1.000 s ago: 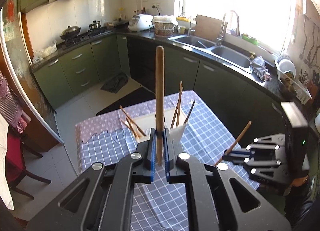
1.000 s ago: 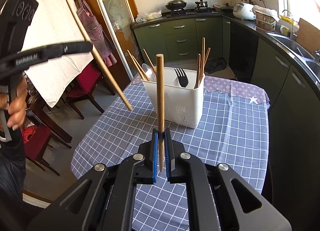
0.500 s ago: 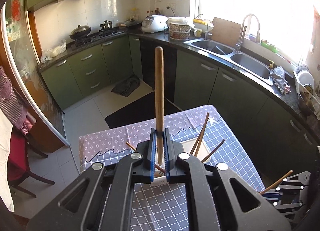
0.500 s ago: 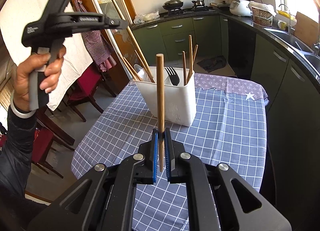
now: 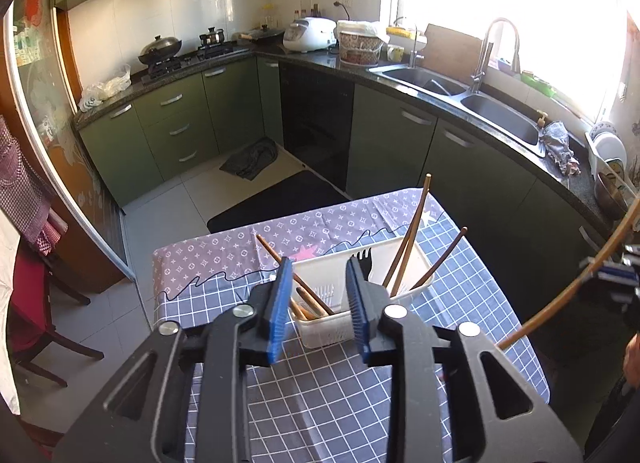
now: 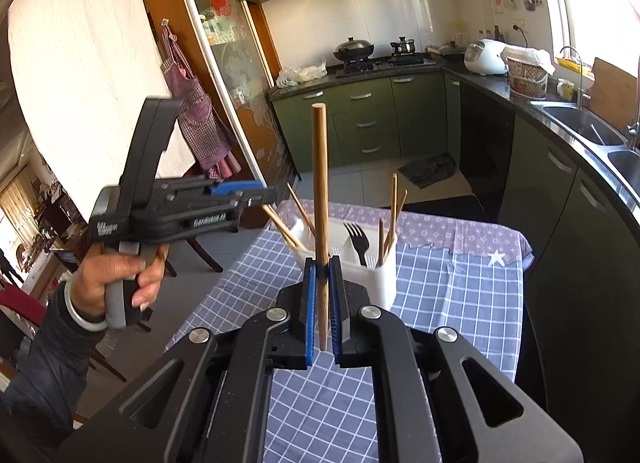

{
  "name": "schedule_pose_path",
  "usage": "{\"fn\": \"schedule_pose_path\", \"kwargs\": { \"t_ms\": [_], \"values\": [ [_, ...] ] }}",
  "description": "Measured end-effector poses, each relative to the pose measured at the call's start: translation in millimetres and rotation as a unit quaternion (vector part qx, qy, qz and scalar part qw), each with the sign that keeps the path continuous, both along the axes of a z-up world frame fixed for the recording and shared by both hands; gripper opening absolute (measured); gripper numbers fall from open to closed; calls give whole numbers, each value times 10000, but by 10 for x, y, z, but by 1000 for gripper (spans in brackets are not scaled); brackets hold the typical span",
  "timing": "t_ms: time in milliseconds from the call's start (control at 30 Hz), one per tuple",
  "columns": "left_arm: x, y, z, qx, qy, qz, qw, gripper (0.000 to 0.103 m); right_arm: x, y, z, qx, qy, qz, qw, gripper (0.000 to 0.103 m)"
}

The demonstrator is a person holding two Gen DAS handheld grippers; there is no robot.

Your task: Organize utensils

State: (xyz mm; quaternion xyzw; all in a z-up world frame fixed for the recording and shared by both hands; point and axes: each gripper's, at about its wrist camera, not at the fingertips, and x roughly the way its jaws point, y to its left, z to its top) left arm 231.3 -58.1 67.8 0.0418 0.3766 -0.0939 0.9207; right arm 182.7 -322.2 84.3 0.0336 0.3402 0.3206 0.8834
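At frame centre, the left gripper (image 5: 318, 295) opens empty above the white plastic utensil caddy (image 5: 328, 325), while the right gripper (image 6: 322, 307) clamps a round wooden chopstick (image 6: 320, 199).

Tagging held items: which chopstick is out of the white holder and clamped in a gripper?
The chopstick standing upright in the right gripper, pinched between its blue pads. The others lean loose inside the white holder; the left gripper, jaws opening, holds nothing.

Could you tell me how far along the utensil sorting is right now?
Mostly done: the white caddy on the checked tablecloth already holds several wooden chopsticks and a black fork. The left tool is opening above the caddy with nothing between its pads. The right tool grips one upright chopstick, which remains to be placed.
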Motion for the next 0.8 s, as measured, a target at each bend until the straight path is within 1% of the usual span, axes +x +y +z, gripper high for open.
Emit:
{"fn": "schedule_pose_path", "kwargs": {
  "t_ms": [33,100,133,233,300,400,467,500,567,667,800],
  "values": [
    [-89,36,43,-36,-119,3,9999,35,41,8,90,75,-53,-16,10000,7],
    [-293,107,99,-85,-331,9,9994,35,125,16,269,185,-189,-105,9996,7],
    [-393,155,113,-158,-394,2,9991,37,183,22,354,227,-254,-171,9993,7],
    [-676,298,74,-305,-497,16,9983,53,383,45,546,311,-369,-391,9981,7],
    [-856,382,8,-292,-590,91,9978,56,527,78,589,271,-397,-553,9973,7],
    [-1088,458,-107,-206,-725,216,9969,62,734,190,508,53,-333,-709,9969,7],
    [-1226,503,-186,-130,-839,324,9959,69,864,260,368,-62,-207,-740,9970,7],
    [-1296,522,-230,-110,-901,362,9952,71,920,286,288,-92,-128,-743,9971,7],
    [-1409,567,-311,-126,-990,465,9939,78,1029,337,112,-153,24,-732,9972,7],
    [-1507,591,-409,-222,-989,510,9935,82,1151,398,-99,-273,169,-726,9968,7],
    [-1572,595,-509,-221,-1008,551,9931,82,1192,463,-273,-414,227,-702,9964,7]
  ]
}}
